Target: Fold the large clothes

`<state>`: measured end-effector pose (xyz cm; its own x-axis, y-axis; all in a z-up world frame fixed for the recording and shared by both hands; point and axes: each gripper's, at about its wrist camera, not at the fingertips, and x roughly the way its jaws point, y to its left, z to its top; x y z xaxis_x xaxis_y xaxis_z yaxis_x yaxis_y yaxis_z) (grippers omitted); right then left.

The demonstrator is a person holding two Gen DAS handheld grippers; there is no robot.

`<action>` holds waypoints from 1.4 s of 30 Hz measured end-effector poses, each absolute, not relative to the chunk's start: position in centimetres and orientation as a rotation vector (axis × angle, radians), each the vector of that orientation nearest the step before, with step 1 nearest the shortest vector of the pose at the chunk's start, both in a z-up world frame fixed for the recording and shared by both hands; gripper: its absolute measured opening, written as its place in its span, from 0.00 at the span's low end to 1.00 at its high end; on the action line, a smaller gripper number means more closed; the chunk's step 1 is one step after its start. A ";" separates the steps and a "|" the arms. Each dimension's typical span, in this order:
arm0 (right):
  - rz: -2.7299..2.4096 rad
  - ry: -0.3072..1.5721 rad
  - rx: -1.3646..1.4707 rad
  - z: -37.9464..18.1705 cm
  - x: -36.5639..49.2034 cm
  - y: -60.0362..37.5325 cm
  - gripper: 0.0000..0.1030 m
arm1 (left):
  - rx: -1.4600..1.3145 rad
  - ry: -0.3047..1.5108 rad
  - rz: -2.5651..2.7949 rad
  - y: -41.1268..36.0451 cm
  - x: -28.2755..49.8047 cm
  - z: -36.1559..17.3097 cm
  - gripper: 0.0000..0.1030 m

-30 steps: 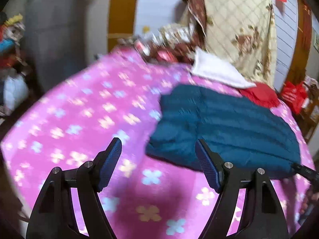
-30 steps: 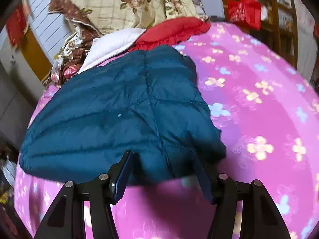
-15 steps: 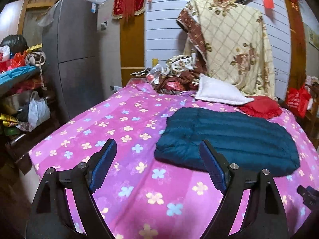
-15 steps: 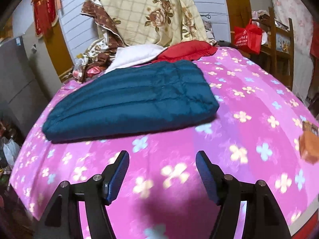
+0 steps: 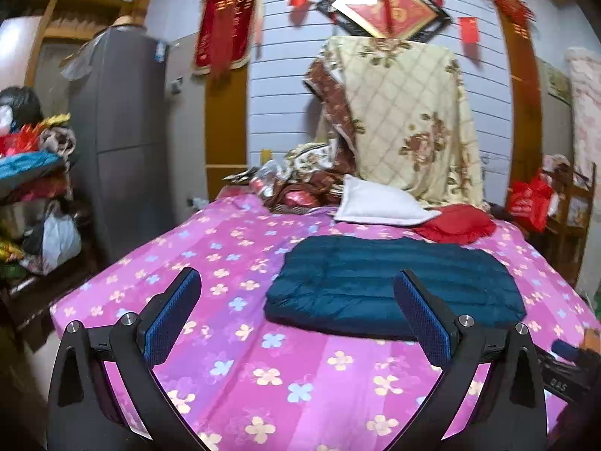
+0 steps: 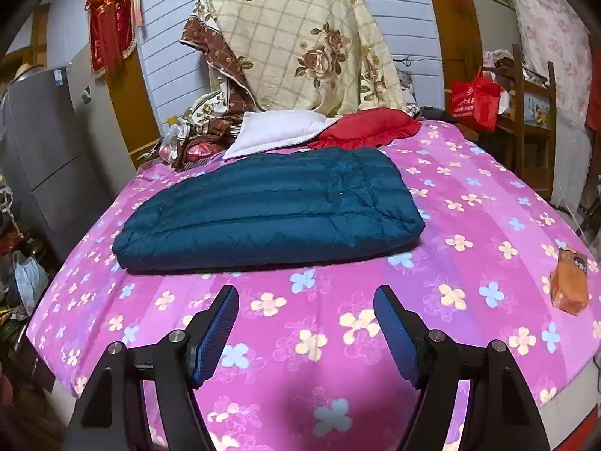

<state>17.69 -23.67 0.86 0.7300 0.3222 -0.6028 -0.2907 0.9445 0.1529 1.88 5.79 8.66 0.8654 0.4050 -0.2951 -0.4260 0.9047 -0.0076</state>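
Observation:
A dark teal quilted down jacket (image 5: 394,289) lies folded into a flat rectangle on the pink flowered bed cover (image 5: 233,263); it also shows in the right wrist view (image 6: 270,206). My left gripper (image 5: 296,300) is open and empty, held back above the bed's near edge, with the jacket beyond its right finger. My right gripper (image 6: 306,317) is open and empty, above the bed cover (image 6: 469,225) a short way in front of the jacket.
A white pillow (image 6: 278,127) and red cushion (image 6: 368,127) lie behind the jacket, under a hanging floral quilt (image 6: 300,37). An orange packet (image 6: 569,285) lies at the bed's right edge. A grey fridge (image 5: 124,143), cluttered shelves (image 5: 30,195) and a wooden rack (image 6: 526,112) flank the bed.
Both grippers have pulled back and risen away from the folded jacket, which lies still; the right gripper, close over its near edge a second ago, is now clear of it.

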 end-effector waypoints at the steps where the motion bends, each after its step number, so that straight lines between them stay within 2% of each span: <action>1: 0.333 0.672 0.038 0.8 17.5 -23.6 0.70 | -0.066 0.294 0.424 5.5 1.8 8.6 1.00; 15: 0.269 0.699 -0.011 -0.2 17.0 -23.4 0.70 | -0.078 0.432 0.354 3.1 3.3 6.7 1.00; 26: 0.285 0.711 -0.047 -0.9 16.4 -22.1 0.70 | -0.148 0.352 0.366 4.4 2.0 6.4 1.00; 34: 0.289 0.722 -0.077 -1.3 16.0 -21.3 0.70 | -0.194 0.527 0.306 4.4 4.0 5.1 1.00; 42: 0.269 0.759 -0.104 -2.3 16.0 -20.8 0.70 | -0.146 0.586 0.331 3.2 4.5 3.9 1.00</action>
